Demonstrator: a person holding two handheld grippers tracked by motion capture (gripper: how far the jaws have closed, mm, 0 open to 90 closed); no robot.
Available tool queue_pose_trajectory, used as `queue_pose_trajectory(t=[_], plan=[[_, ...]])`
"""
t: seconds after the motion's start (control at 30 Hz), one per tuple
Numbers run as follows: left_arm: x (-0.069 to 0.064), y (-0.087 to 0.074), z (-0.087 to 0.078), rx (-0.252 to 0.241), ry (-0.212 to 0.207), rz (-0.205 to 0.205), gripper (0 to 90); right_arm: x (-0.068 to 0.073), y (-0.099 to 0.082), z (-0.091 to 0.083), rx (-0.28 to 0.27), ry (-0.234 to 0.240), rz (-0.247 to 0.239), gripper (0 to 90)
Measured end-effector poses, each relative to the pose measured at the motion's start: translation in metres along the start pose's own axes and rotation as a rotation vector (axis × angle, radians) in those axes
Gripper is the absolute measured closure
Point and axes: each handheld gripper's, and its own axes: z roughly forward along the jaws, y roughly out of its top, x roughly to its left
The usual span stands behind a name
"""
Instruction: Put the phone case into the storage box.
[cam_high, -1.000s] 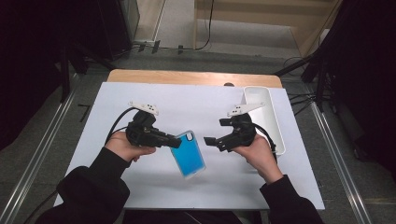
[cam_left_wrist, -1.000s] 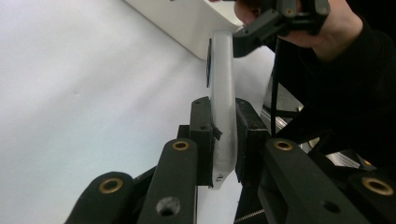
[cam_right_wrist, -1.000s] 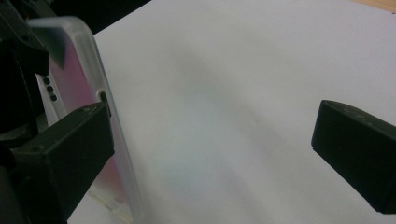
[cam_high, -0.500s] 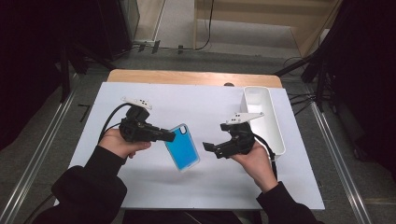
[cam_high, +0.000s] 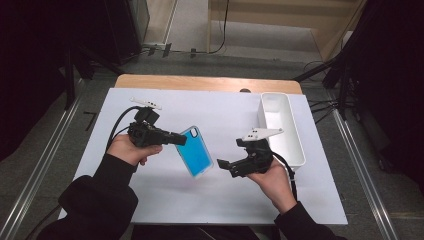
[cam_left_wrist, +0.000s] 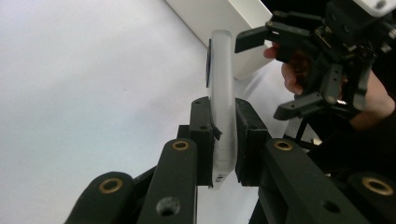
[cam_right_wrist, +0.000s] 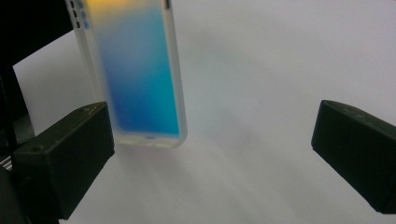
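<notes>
You are sitting at a table covered with a white sheet (cam_high: 165, 200), your dark-sleeved forearms coming in from the near edge, one black two-jaw gripper in each hand

Your left gripper (cam_high: 181, 139) is pointing toward the middle of the table and is clamping a phone case (cam_high: 196, 151), blue on its face with a pale translucent rim. You are holding the case by one upper corner, so that it is hanging tilted just above the sheet, its long side slanting down toward your right hand. In the left gripper view the jaws are pressing on both flat faces of the case (cam_left_wrist: 222, 107), which is showing edge-on and standing up between them

Your right gripper (cam_high: 225, 165) is sitting just beside the lower end of the case, pointing toward it, apart from it and not touching. Its jaws are standing wide apart with nothing between the pads. In the right gripper view the two black pads are framing the bottom end of the case (cam_right_wrist: 135, 79), which is hanging closer to the pad on the left of that view; the other pad is well off to the right, with bare white sheet between

A white rectangular bin (cam_high: 295, 145) is standing upright at the right side of the sheet, just beyond your right hand (cam_high: 272, 180). Your left hand (cam_high: 127, 148) is wrapping around the body of its gripper, with a black cable (cam_high: 120, 125) looping out behind it
</notes>
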Motion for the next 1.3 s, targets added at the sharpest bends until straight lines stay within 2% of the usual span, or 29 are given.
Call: queue_pose_trajectory(t=[0.07, 0.17, 0.27, 0.37, 0.5, 0.53, 0.6, 0.73, 0.83, 0.97, 1.3], plan=[[0.001, 0.001, 0.000, 0.003, 0.005, -0.009, 79.2, 0.002, -0.001, 0.000, 0.006, 0.006, 0.000, 0.0], [0.001, 0.005, 0.002, 0.009, 0.040, -0.011, 79.2, 0.006, -0.003, 0.000, 0.014, 0.008, 0.011, 0.0], [0.002, 0.008, 0.003, 0.002, 0.023, -0.025, 79.2, 0.008, -0.004, -0.001, 0.000, 0.008, 0.015, 0.0], [0.002, 0.011, 0.005, 0.009, 0.051, -0.020, 79.2, 0.010, -0.004, -0.002, 0.001, 0.001, 0.009, 0.0], [0.003, 0.017, 0.010, 0.025, 0.062, -0.047, 79.2, 0.011, -0.003, -0.001, -0.010, 0.002, 0.005, 0.0], [0.003, 0.018, 0.012, 0.029, 0.063, -0.046, 79.2, 0.011, -0.003, -0.001, -0.014, 0.005, 0.003, 0.0], [0.004, 0.021, 0.015, 0.029, 0.039, -0.069, 79.2, 0.012, -0.002, -0.001, -0.020, 0.003, 0.000, 0.0], [0.007, 0.024, 0.020, 0.036, 0.053, -0.083, 79.2, 0.014, 0.000, -0.001, -0.007, -0.008, -0.004, 0.0], [0.009, 0.027, 0.023, 0.033, 0.045, -0.107, 79.2, 0.014, 0.002, -0.001, -0.012, -0.014, -0.011, 0.0], [0.010, 0.030, 0.026, 0.034, 0.048, -0.111, 79.2, 0.015, 0.006, 0.000, -0.029, -0.019, -0.013, 0.0], [0.009, 0.034, 0.032, 0.042, 0.053, -0.137, 79.3, 0.016, 0.016, 0.003, -0.028, -0.018, -0.023, 0.0]])
